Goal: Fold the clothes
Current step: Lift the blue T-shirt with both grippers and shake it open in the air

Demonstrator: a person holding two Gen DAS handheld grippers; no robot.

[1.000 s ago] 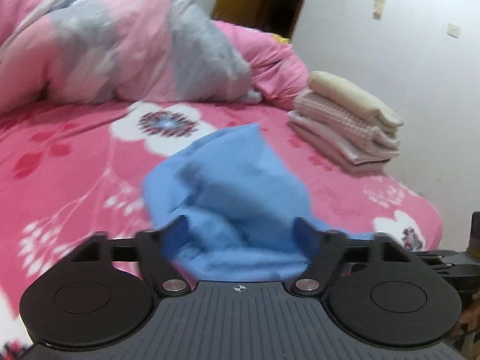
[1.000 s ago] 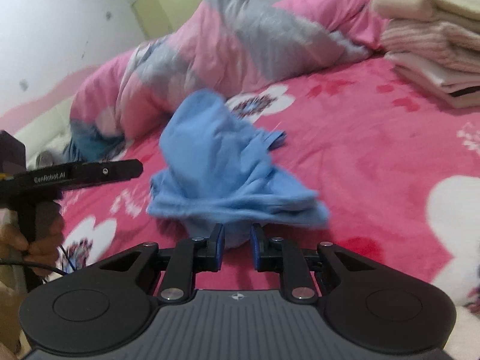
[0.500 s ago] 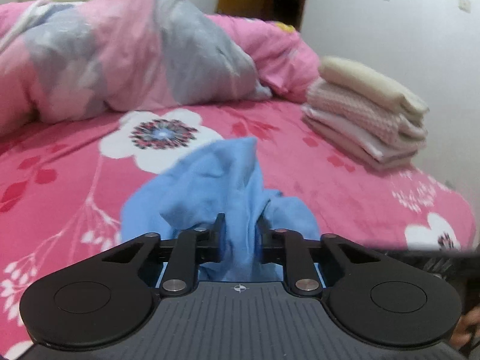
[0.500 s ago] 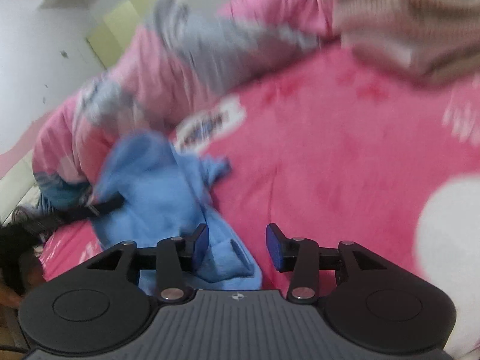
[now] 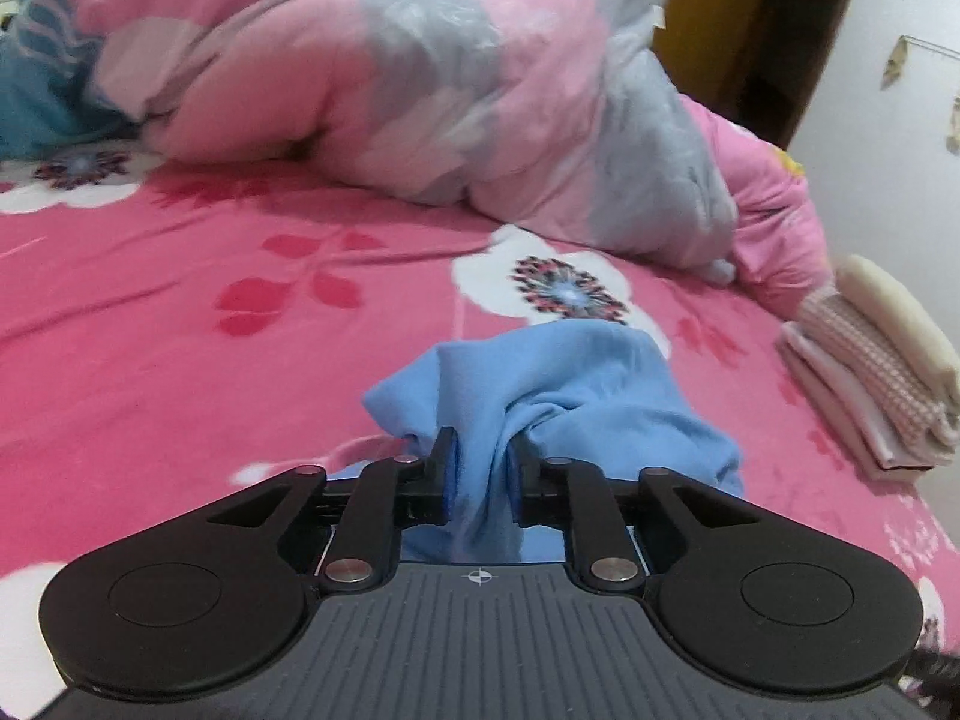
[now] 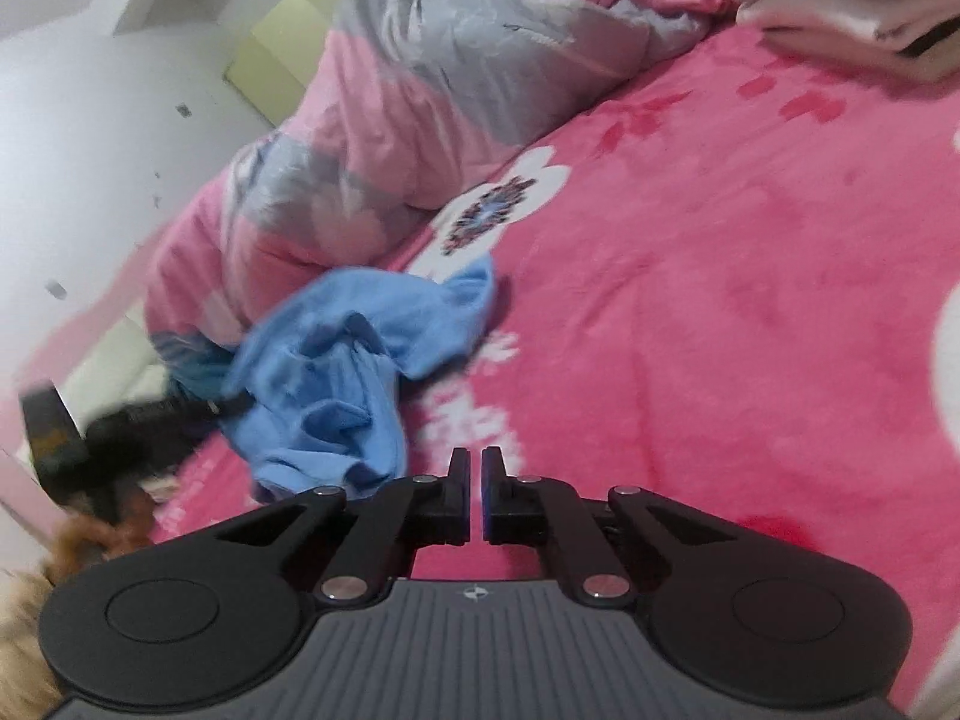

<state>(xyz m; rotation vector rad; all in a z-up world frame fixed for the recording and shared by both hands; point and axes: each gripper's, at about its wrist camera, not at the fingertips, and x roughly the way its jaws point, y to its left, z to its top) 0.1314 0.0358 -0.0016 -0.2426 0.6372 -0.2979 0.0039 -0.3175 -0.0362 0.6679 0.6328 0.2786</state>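
A bunched fold of blue cloth (image 5: 558,384) is clamped between the left gripper (image 5: 480,468) fingers. The right gripper (image 6: 476,495) is nearly closed on nothing, held over the bed (image 6: 720,300).

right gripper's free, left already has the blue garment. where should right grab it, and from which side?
The loose corner of the blue garment, farthest from the left gripper. It lies flat and single-layered on the bed sheet, while the middle is bunched. Bring the right gripper, shut and empty, low over bare sheet, probably opened first.

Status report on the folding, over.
Left gripper shut on crumpled blue cotton garment. Right gripper shut, empty. Garment unfolded on pink floral bedsheet.
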